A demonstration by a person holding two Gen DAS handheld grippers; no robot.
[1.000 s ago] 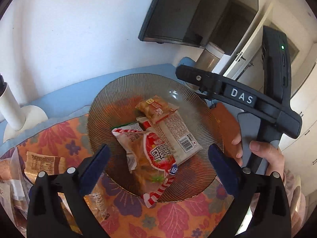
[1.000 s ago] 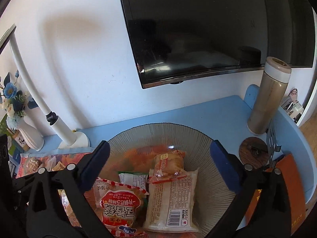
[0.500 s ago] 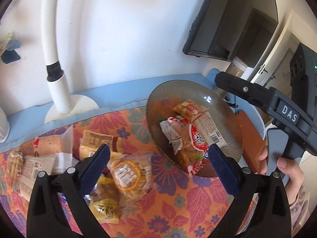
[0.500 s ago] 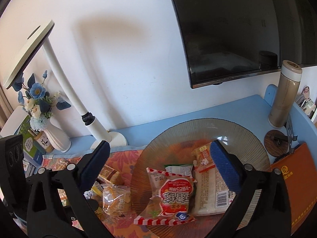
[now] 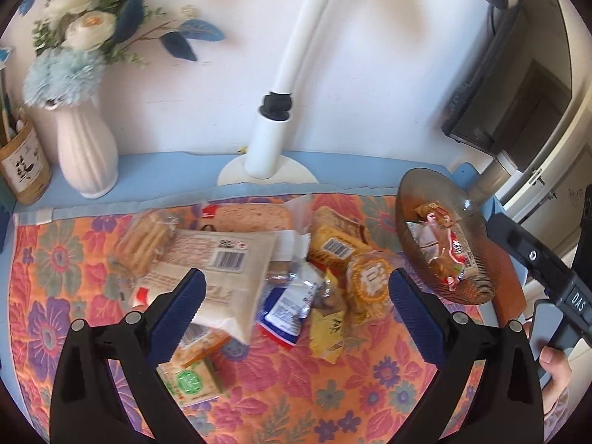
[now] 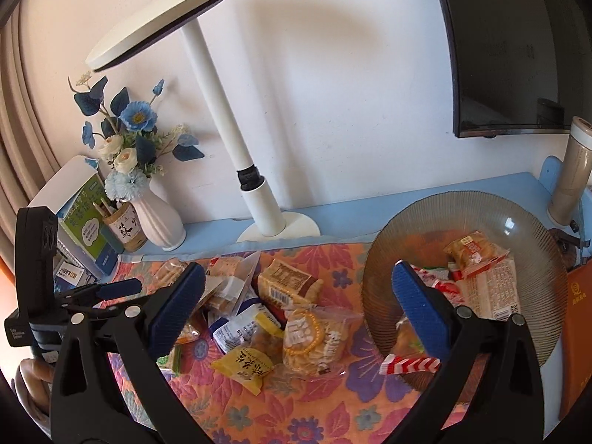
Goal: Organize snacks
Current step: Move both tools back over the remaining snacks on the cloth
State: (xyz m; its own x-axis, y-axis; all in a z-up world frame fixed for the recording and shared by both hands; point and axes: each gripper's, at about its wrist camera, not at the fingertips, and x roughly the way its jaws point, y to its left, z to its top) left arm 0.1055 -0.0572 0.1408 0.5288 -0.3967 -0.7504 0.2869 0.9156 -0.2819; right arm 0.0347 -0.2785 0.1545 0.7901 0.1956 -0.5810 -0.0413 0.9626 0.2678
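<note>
A heap of wrapped snacks [image 5: 281, 266] lies on the flowered orange cloth [image 5: 281, 381]. My left gripper [image 5: 292, 296] hovers open above the heap, with nothing between its blue pads. A ribbed glass plate [image 5: 421, 192] at the right holds several packets, among them a red-and-white one [image 6: 440, 288]. In the right wrist view my right gripper [image 6: 296, 296] is open over the heap [image 6: 281, 314], and its right pad covers part of the plate [image 6: 481, 203]. A round cracker pack [image 6: 314, 336] and a yellow packet [image 6: 244, 366] lie nearest.
A white lamp [image 6: 251, 199] stands at the back on the blue table [image 6: 370, 199]. A white vase of blue flowers [image 6: 155, 214], a small jar [image 6: 125, 229] and books sit back left. A beige bottle [image 6: 571, 170], a dark screen [image 6: 510, 44] and an orange notebook [image 6: 577, 333] are at the right.
Both grippers have swung left, away from the plate and over the snack heap. The plate has slid to the right in both views. Both stayed open.
</note>
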